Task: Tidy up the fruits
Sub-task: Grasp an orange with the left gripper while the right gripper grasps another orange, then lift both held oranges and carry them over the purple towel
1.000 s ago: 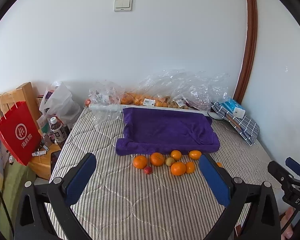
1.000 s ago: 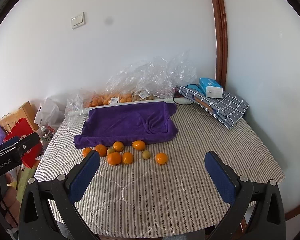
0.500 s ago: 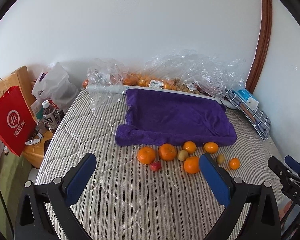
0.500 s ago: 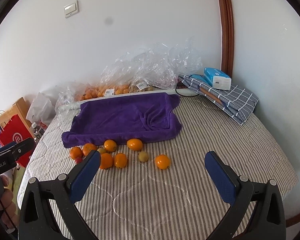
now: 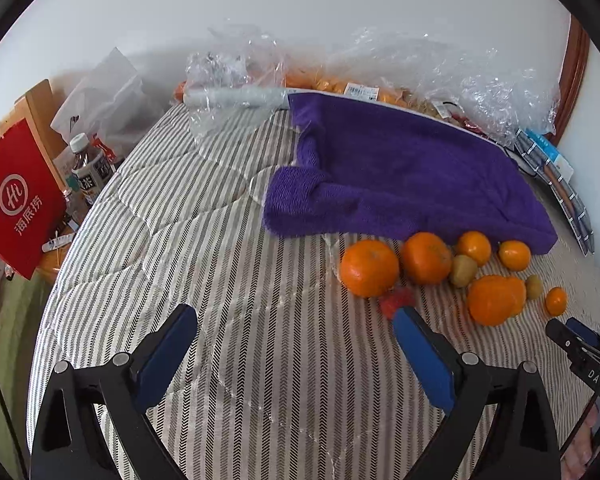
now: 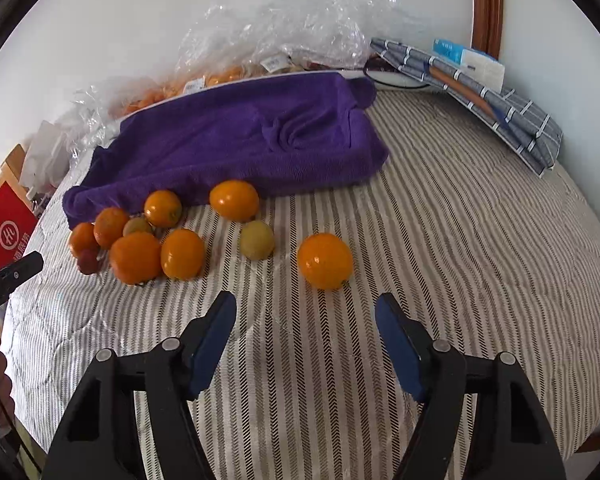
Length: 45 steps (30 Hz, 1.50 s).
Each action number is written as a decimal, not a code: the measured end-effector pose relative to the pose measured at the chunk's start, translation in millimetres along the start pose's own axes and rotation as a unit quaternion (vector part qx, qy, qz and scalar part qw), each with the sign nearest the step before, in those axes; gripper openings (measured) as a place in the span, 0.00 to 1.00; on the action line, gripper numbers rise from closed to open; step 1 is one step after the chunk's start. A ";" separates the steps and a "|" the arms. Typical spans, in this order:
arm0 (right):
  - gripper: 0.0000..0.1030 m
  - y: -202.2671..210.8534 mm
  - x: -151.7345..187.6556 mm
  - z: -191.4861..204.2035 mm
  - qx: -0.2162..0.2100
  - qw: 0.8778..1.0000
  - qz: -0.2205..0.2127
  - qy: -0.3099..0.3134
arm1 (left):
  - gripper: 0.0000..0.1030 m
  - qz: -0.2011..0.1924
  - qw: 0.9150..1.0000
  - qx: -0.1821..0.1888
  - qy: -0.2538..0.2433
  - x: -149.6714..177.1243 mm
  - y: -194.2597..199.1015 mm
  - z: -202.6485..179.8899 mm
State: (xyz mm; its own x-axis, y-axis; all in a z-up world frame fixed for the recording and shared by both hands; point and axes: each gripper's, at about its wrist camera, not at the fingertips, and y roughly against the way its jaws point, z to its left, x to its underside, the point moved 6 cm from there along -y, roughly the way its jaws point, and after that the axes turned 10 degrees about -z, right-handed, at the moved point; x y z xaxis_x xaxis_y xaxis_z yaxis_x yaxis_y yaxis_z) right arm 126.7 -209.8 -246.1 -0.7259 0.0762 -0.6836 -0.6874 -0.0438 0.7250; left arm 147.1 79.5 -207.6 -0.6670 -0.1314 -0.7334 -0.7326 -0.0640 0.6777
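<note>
Several oranges lie loose on the striped cloth in front of a purple towel (image 5: 400, 176) (image 6: 240, 136). In the left wrist view the nearest big orange (image 5: 369, 268) and a small red fruit (image 5: 396, 304) sit just beyond my open, empty left gripper (image 5: 296, 316); the red fruit lies by its right fingertip. Two small green fruits (image 5: 463, 270) lie among the oranges. In the right wrist view a lone orange (image 6: 325, 261) lies just ahead of my open, empty right gripper (image 6: 306, 304). A green fruit (image 6: 256, 240) and a cluster of oranges (image 6: 156, 254) lie to its left.
Clear plastic bags of fruit (image 5: 380, 76) (image 6: 268, 52) line the wall behind the towel. A folded checked cloth with a tissue pack (image 6: 472, 84) lies at the right. A red bag (image 5: 16, 196) and a bottle (image 5: 86, 168) stand off the left edge.
Both grippers have moved forward and down toward the fruits, which now look much closer. The right gripper's jaws stand narrower than before. No fruit has moved.
</note>
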 end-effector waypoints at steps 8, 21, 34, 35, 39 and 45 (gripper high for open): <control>0.62 -13.5 -4.8 -3.3 0.014 0.999 -0.025 0.013 | 0.88 0.009 0.998 0.048 0.024 13.4 -21.4 -1.8; 0.42 -18.9 -13.2 -12.2 0.025 0.999 -0.035 0.009 | 0.69 -0.016 0.990 0.124 0.057 5.1 -21.2 -6.3; 0.32 -16.4 -12.6 -15.2 0.028 0.999 -0.037 0.004 | 0.40 -0.005 0.990 0.137 0.043 -14.8 -44.0 -31.8; 0.32 -16.5 -12.4 -14.5 0.029 0.999 -0.037 0.007 | 0.40 -0.001 0.990 0.137 0.043 -13.6 -46.0 -32.1; 0.31 -16.4 -11.6 -14.2 0.030 0.999 -0.037 0.010 | 0.38 -0.002 0.990 0.135 0.045 -10.4 -47.7 -32.4; 0.31 -10.3 -12.7 -17.1 0.013 0.998 -0.053 -0.007 | 0.37 0.001 0.985 0.151 0.080 -9.5 -47.6 -22.7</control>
State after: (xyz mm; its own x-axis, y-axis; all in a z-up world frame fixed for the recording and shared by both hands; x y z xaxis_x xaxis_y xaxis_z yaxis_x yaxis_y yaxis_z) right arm 142.6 -227.4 -246.3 -0.6478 0.0931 -0.7561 -0.7599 -0.0088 0.6500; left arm 191.4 61.4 -231.7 -0.6564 -0.2874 -0.6975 -0.7543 0.2304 0.6148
